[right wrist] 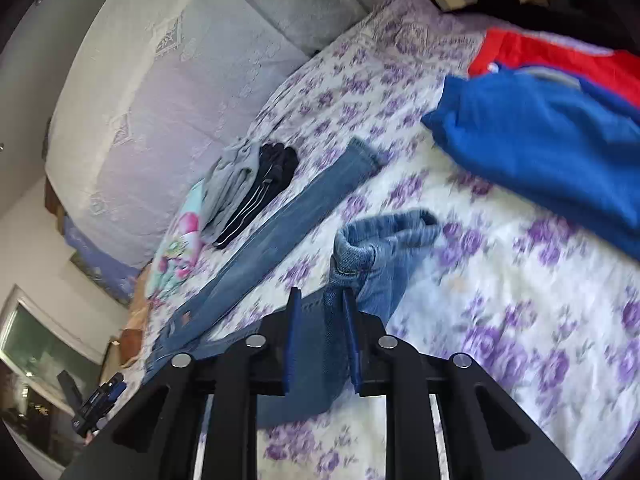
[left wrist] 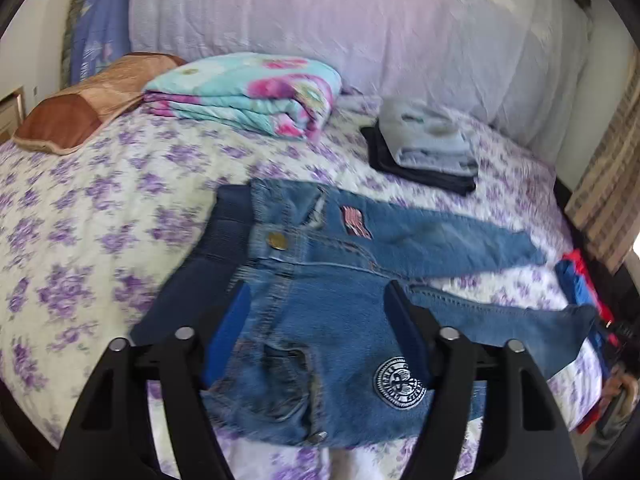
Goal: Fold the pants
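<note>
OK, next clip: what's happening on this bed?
A person with a handheld gripper in each hand is folding a small pair of jeans spread on the floral bedspread. The left gripper hovers open above the waist end, gripping nothing. The right gripper has the cuff of one leg between its fingers; whether it pinches the denim is unclear. Both legs lie apart, so no fold shows yet. Folded clothes sit behind.
</note>
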`<state>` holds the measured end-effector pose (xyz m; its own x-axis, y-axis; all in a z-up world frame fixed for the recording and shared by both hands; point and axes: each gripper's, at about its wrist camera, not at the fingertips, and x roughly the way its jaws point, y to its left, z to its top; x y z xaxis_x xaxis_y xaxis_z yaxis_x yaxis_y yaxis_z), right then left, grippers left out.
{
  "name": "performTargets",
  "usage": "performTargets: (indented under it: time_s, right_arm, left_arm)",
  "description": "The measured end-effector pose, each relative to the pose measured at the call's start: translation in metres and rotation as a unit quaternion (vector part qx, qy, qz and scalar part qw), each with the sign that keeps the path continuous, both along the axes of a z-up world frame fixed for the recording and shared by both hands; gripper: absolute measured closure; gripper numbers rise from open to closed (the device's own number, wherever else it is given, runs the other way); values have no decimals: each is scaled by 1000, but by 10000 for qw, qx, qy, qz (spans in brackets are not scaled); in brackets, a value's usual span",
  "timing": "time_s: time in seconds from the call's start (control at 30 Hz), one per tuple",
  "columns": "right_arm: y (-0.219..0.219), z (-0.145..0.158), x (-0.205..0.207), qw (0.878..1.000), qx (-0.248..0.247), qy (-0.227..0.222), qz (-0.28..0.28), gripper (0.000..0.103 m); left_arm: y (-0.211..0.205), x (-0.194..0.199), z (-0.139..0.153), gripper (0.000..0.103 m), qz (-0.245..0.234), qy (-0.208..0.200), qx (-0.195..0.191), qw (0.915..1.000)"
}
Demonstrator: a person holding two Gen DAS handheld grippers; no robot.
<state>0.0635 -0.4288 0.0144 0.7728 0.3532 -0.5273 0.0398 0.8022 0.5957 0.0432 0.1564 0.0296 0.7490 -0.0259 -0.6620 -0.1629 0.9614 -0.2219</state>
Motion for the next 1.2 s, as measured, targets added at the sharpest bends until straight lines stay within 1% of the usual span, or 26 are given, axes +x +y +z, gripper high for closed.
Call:
performTargets:
  time_s: [0.07, 0.13, 0.17, 0.2, 0.23, 0.27, 0.33, 0.4, 0.43, 0.47, 0.5, 0.53, 0.57, 0.6, 0.63, 0.67, 0.7, 0.8, 0.87, 0.9, 0.93, 1.0, 1.07, 1.1, 1.13, 1.2]
  right_arm:
    - [-8, 6, -7, 9983, -479, -27, -324, 80]
    - [-23, 9, -15, 9924, -940, 49, -789, 75]
    - [-33, 11, -24, 9862, -1171, 101, -1165, 74]
    - [-39, 15, -32, 9825, -1247, 62, -1379, 74]
    - [-43, 15, -36, 9828, -1213, -28, -1393, 74]
    - [-41, 18, -38, 9854, -1132, -132, -1265, 69]
    - [-20, 18, -29, 9934, -974, -215, -570, 59]
    - [11, 1, -8, 9958, -898, 48, 188, 56]
    - [23, -12, 3, 9945, -897, 301, 441, 56]
    - [27, -28, 13, 9925, -908, 591, 572, 57]
    - [25, -48, 23, 9905, -913, 880, 534, 61]
    - [20, -57, 24, 9922, -794, 824, 494, 70]
    - [15, -56, 24, 9928, -772, 800, 445, 73]
    - [13, -53, 24, 9926, -744, 865, 418, 72]
    - [12, -45, 23, 9928, -744, 877, 320, 64]
    - [14, -34, 24, 9933, -810, 782, 260, 50]
    - [16, -25, 24, 9939, -832, 644, 320, 47]
    - [30, 1, 45, 9958, -709, 331, 470, 46]
    - [43, 11, 59, 9968, -506, 220, 579, 45]
    - [56, 13, 71, 9966, -331, 180, 737, 45]
    - [69, 13, 82, 9957, -200, 160, 891, 44]
    - [101, 10, 110, 9919, -11, 157, 1262, 42]
    - [133, 6, 137, 9890, 11, 210, 1462, 41]
    - [149, -1, 155, 9868, 30, 308, 1590, 41]
    - [160, -10, 171, 9855, -9, 442, 1635, 39]
    - [172, -40, 201, 9821, -156, 993, 1595, 37]
  left_arm:
    - [-9, 12, -16, 31, -35, 237, 41, 9997]
    - [-3, 18, -36, 31, 62, 482, -163, 9987]
    - [4, 20, -42, 31, 141, 554, -333, 9978]
    - [10, 17, -45, 31, 178, 559, -476, 9971]
    - [13, 18, -46, 31, 182, 529, -591, 9967]
    - [13, 19, -44, 31, 152, 482, -599, 9969]
    - [2, 23, -39, 31, 14, 407, -439, 9982]
    - [-10, 31, -43, 26, -123, 551, -56, 9984]
    - [-14, 37, -49, 22, -151, 679, 159, 9975]
    - [-14, 43, -60, 22, -130, 855, 341, 9957]
    - [-12, 47, -71, 22, -120, 992, 438, 9940]
    - [-13, 47, -76, 22, -114, 914, 714, 9932]
    - [-17, 46, -77, 22, -147, 903, 924, 9915]
    - [-22, 45, -75, 22, -101, 950, 1092, 9894]
    - [-23, 44, -70, 22, -62, 951, 1086, 9895]
    - [-24, 43, -63, 22, -158, 871, 922, 9918]
    - [-23, 41, -52, 22, -389, 690, 588, 9951]
    - [-13, 41, -17, 21, -482, 142, -86, 9987]
    - [-13, 52, -3, 12, -521, -9, -270, 9983]
    - [-12, 65, -1, 12, -516, -4, -295, 9982]
    - [-15, 79, -3, 12, -513, 57, -277, 9983]
    - [-16, 113, -17, 12, -526, 453, -257, 9973]
    - [-13, 141, -49, 12, -366, 1149, -351, 9921]
    - [-15, 148, -63, 12, -395, 1333, -274, 9899]
    - [-22, 144, -65, 10, -455, 1225, 42, 9914]
    - [-42, 138, -68, 9, -563, 1229, 675, 9885]
